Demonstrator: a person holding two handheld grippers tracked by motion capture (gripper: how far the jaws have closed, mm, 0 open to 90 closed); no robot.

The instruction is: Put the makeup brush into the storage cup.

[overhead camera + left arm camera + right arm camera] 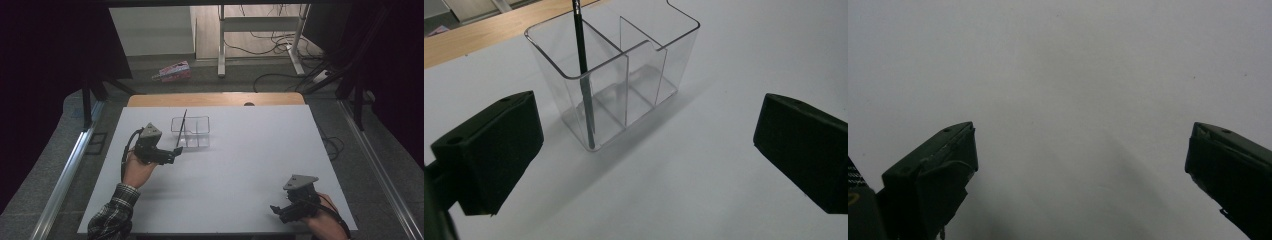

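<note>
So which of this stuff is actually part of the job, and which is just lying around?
Likely part of the job:
- clear organizer
- black pencil, standing in its end compartment
- left gripper, open before the organizer
- right gripper, open over bare table

Just lying about:
- pink packet on the floor
- cables

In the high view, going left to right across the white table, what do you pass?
The left gripper, jaws open → the clear divided container with a dark pencil leaning in its left compartment → a bare stretch of the table → the right gripper, jaws open.
</note>
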